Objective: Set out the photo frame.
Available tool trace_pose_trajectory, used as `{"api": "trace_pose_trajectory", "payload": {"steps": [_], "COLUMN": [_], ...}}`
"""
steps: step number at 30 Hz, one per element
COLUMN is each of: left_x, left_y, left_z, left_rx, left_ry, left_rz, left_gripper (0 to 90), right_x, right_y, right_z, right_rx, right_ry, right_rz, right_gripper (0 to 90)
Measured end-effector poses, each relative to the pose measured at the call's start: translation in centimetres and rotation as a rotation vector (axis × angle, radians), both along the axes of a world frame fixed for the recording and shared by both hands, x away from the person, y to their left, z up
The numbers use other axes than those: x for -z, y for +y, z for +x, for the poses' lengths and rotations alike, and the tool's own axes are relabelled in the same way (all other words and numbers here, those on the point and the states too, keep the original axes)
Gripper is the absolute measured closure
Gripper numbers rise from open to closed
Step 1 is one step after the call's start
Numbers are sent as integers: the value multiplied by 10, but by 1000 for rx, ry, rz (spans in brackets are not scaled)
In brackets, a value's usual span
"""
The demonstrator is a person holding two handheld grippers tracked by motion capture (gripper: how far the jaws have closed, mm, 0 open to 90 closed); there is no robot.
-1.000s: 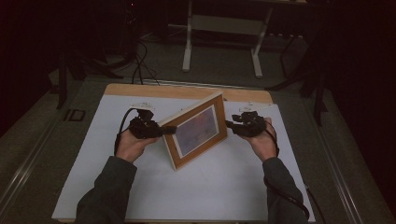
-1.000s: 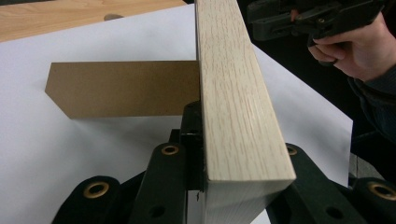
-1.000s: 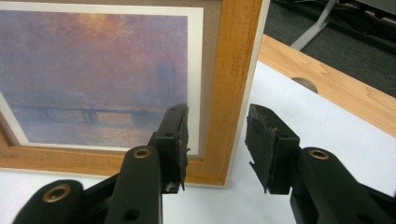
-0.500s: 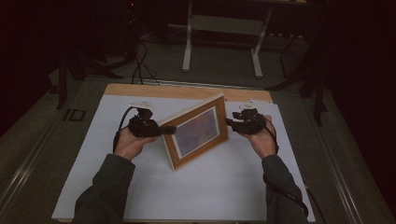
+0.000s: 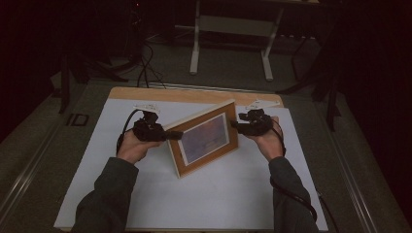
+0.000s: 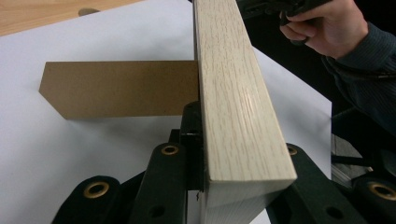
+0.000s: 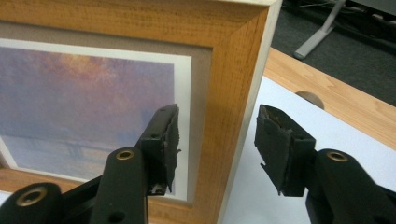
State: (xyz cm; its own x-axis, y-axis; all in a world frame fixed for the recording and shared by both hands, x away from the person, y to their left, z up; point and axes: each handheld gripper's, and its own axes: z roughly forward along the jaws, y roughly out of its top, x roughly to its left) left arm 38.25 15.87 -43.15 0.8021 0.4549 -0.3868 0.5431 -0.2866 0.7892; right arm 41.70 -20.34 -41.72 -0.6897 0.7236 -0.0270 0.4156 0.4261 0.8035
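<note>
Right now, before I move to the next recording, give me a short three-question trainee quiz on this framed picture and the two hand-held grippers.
1. True or false: the wooden picture frame with its sunset print lies flat on the white table sheet.
2. Which gripper is clamped on the frame's edge? A) left gripper B) right gripper C) neither
3. What brown part shows behind the frame in the left gripper view?

Key
1. False: it stands upright on its lower edge, leaning back.
2. A. The right gripper's jaws have just been opening; they straddle the frame's edge with a gap on the outer side.
3. The cardboard easel stand, resting on the sheet.
</note>
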Motion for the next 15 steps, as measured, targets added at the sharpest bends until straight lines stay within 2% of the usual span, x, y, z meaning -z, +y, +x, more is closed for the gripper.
{"api": "trace_pose_trajectory", "payload": {"steps": [15], "left_x": [2], "left_y": [3], "left_z": [9], "left_rx": [64], "left_ry": [7], "left_rz": [-11], "left_gripper": [767], "right_x": [-2], "right_y": [0], "right_z": [15], "right_rx": [-51], "right_ry": [33], "right_rz": [67], "right_gripper": [437]}}
